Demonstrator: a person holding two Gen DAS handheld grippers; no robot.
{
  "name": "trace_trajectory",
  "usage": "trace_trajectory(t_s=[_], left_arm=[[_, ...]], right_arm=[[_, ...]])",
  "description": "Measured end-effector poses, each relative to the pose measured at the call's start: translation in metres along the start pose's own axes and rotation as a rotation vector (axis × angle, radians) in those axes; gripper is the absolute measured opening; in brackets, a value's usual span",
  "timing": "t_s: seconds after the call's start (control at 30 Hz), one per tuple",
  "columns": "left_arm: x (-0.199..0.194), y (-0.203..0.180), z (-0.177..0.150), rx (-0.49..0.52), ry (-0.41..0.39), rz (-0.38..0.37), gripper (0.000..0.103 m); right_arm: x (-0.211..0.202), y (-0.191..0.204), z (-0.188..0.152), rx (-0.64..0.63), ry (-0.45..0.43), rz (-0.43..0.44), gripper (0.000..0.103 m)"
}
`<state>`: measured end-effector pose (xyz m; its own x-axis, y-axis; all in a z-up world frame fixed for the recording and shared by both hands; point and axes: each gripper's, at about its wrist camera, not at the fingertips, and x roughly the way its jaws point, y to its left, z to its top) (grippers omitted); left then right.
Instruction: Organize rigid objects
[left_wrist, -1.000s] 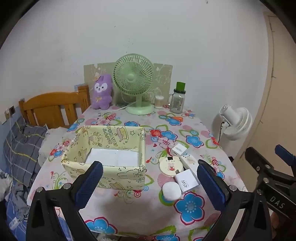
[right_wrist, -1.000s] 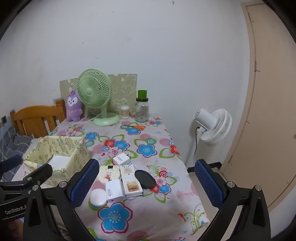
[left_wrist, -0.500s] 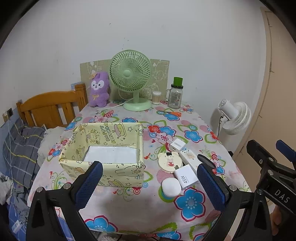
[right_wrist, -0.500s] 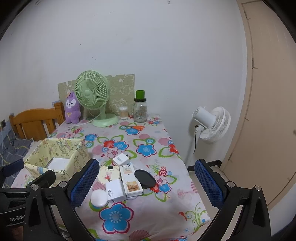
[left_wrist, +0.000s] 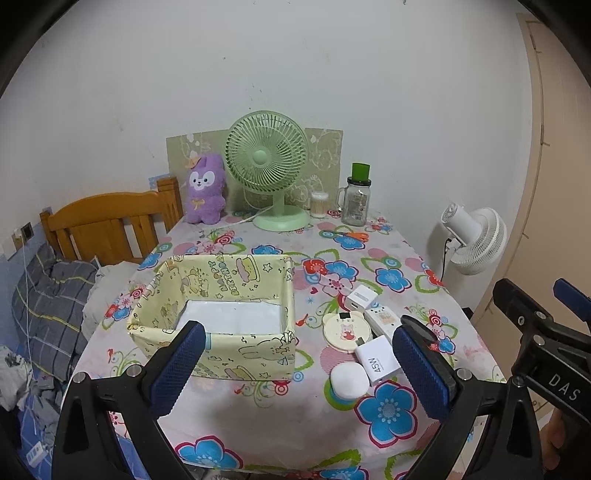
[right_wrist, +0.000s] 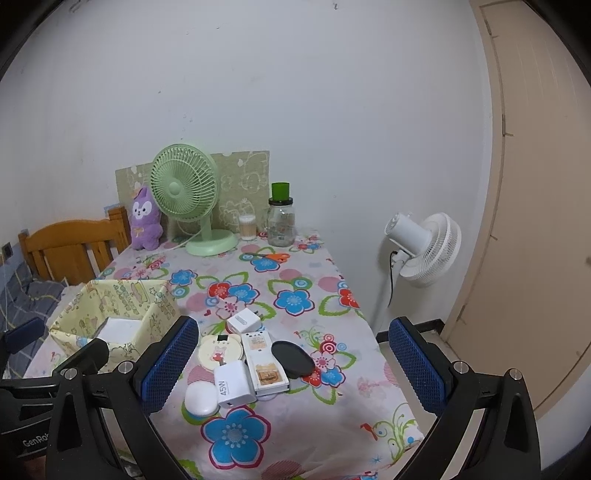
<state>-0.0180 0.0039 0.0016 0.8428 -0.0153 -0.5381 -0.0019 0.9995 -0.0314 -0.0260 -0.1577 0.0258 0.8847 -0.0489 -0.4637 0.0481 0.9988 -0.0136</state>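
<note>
I hold both the left gripper (left_wrist: 297, 369) and right gripper (right_wrist: 291, 365) wide apart, empty, short of the table (left_wrist: 280, 417); yellow box (left_wrist: 221, 317) sits beside the chargers (right_wrist: 234, 382).

We see a tablecloth (left_wrist: 258, 406) of pale pink printed with blue, red and pink flowers and green leaves, and on it a pale yellow box (left_wrist: 218, 291) covered in cartoon drawings and stars, its floor white. Beside it lie a white charger (right_wrist: 233, 384), a white oval case (right_wrist: 200, 398), a cream round compact (right_wrist: 220, 350) and a black disc (right_wrist: 292, 358). At the back stand a mint green fan (left_wrist: 267, 162), a purple plush toy (left_wrist: 204, 194) and a clear jar (left_wrist: 356, 199) with a green lid, while our gripper pads (left_wrist: 177, 373) are blue on black frames.
</note>
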Motion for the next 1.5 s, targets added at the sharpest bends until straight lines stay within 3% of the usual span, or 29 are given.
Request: trace_trajectory(t_s=[0.87,1.13,1.5], left_arm=[[-0.002,0.008,0.006,-0.017,-0.066,0.029,0.102],[-0.003,0.01,0.004,-0.028,-0.066,0.022,0.102],[0.001,0.016,0.001,-0.044,-0.052,0.013,0.101]], right_arm=[[0.003,0.0,0.002,0.002,-0.009,0.059,0.103],[0.001,0.007,0.002,-0.04,-0.027,0.012,0.103],[0.003,0.009,0.002,-0.042,-0.029,0.027,0.103]])
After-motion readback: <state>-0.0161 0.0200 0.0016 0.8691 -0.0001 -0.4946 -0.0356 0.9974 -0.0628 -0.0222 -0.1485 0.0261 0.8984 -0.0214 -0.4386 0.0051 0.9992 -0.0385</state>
